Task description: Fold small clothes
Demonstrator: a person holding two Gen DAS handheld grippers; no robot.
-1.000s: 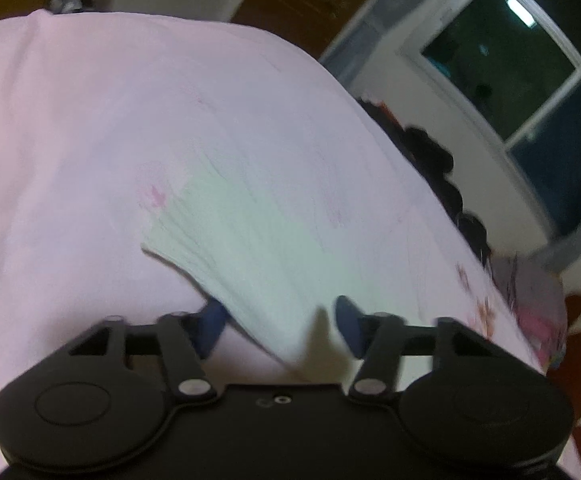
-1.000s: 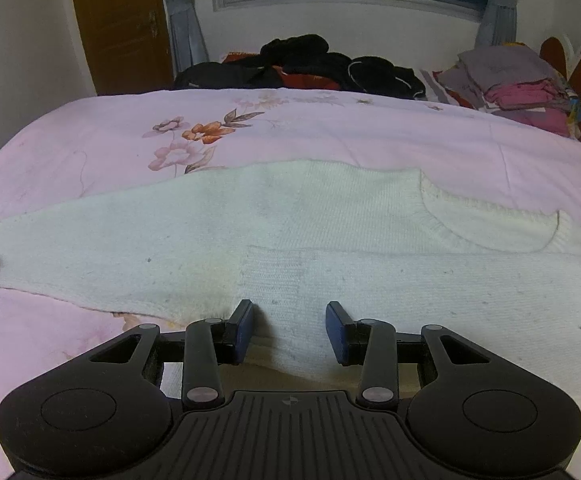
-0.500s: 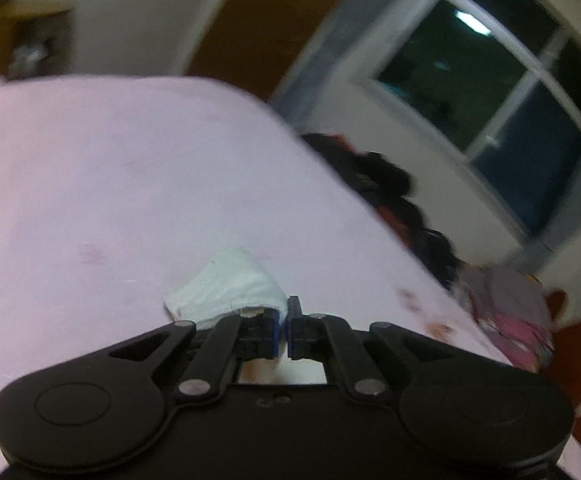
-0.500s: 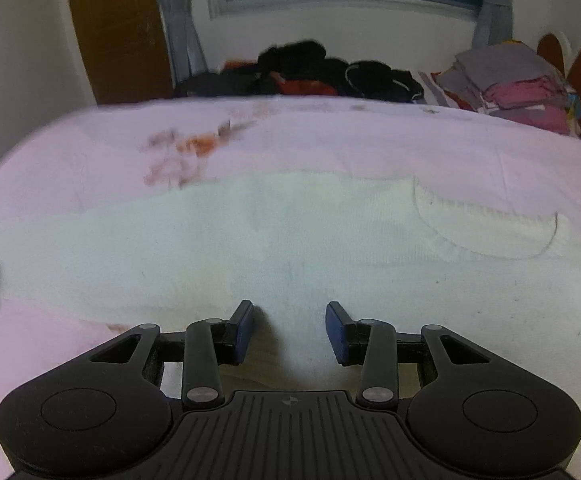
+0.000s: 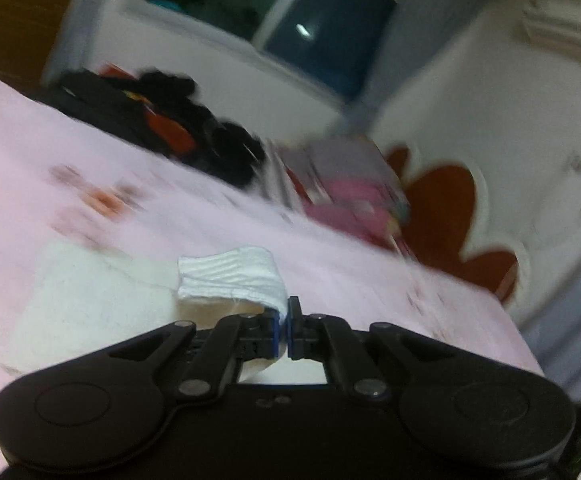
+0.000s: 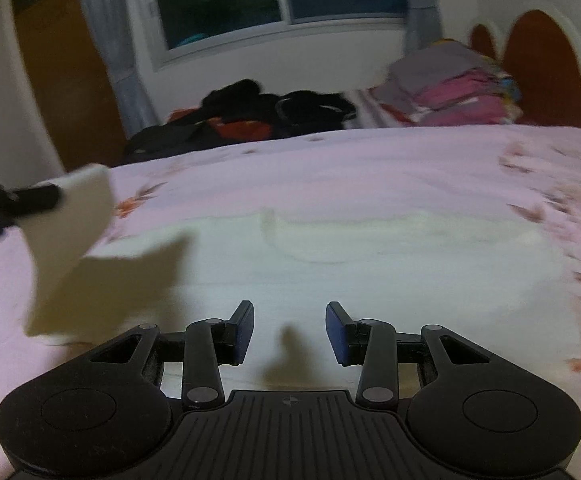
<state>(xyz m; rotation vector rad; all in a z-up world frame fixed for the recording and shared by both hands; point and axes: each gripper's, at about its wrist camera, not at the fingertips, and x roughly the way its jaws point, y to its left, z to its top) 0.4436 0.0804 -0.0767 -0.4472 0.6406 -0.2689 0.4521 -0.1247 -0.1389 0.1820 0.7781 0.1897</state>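
A white knit sweater [image 6: 370, 264] lies spread on the pink floral bedsheet [image 6: 370, 168]. My left gripper [image 5: 284, 320] is shut on the ribbed cuff of the sweater's sleeve [image 5: 230, 276] and holds it lifted off the bed. In the right wrist view the lifted sleeve [image 6: 70, 224] hangs at the far left, with the left gripper [image 6: 56, 194] pinching its top. My right gripper [image 6: 289, 332] is open and empty, low over the sweater's body near its front edge.
A heap of dark clothes [image 6: 250, 112] lies at the far side of the bed under the window. A stack of folded pink and grey clothes [image 6: 450, 92] sits at the far right by the red and white headboard [image 6: 542, 64].
My left gripper shut on the sleeve cuff, lifted it and swung it toward the sweater's body. My right gripper stayed open and shifted over the sweater.
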